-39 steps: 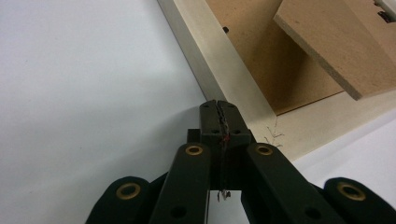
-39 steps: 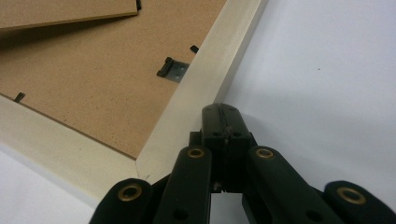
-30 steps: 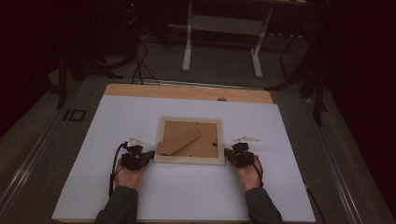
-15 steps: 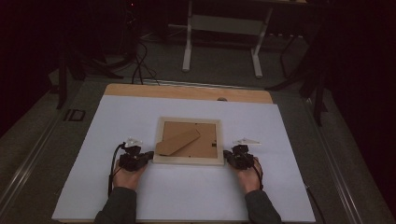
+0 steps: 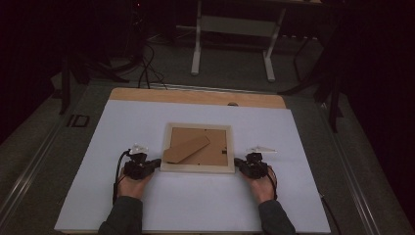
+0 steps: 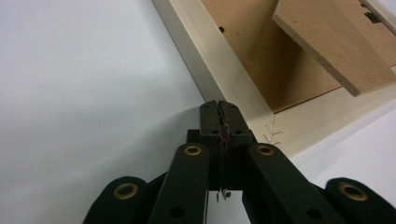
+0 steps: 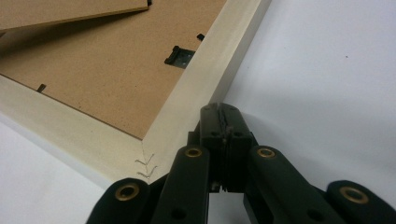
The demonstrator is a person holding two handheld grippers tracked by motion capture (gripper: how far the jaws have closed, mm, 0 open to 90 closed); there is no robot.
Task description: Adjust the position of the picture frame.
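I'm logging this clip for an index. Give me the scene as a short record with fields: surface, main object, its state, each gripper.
surface: white sheet over a wooden table
main object: pale wooden picture frame, lying face down
state: brown backing board showing, its stand flap raised off the board in the left gripper view
left gripper: jaws closed, tip at the frame's left edge near its near corner
right gripper: jaws closed, tip at the frame's right edge near its near corner
hands: one hand behind each gripper
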